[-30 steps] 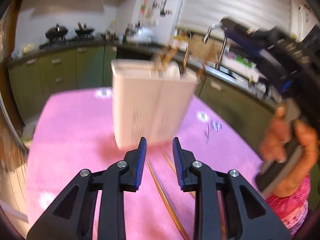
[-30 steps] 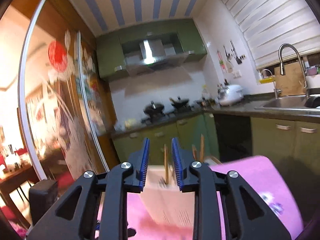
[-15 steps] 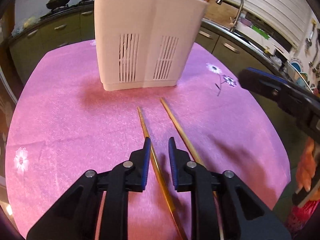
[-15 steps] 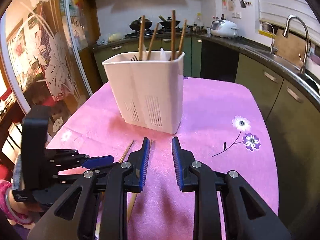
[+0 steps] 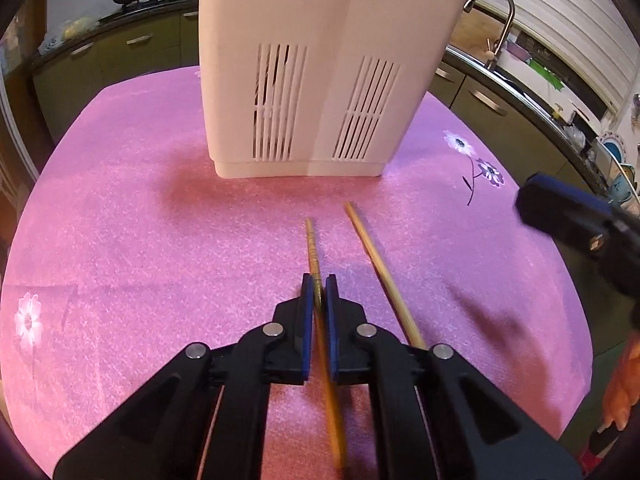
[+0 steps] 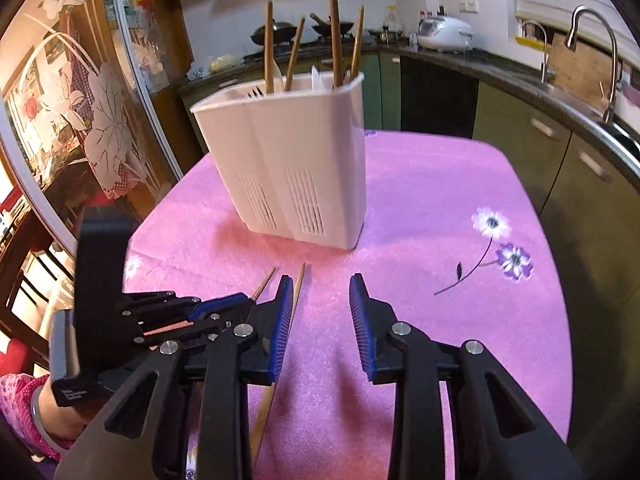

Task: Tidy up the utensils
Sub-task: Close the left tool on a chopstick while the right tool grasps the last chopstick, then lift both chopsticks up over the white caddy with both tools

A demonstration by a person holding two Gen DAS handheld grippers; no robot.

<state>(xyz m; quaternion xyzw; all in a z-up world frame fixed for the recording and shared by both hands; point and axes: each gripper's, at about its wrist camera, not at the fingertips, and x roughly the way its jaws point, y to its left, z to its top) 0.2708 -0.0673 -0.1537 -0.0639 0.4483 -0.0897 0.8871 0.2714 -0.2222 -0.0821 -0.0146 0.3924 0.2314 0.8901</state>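
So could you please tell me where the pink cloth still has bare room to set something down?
Free: the cloth right of the white holder, out to the printed flowers, and its left side in the left wrist view. Crowded: in front of the holder, where two chopsticks lie and both tongs work, left and right.

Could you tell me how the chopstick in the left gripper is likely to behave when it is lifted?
The chopstick looks thin, straight and wooden, so probably stiff and light. The left gripper pinches it away from its middle, so it may pivot or droop.
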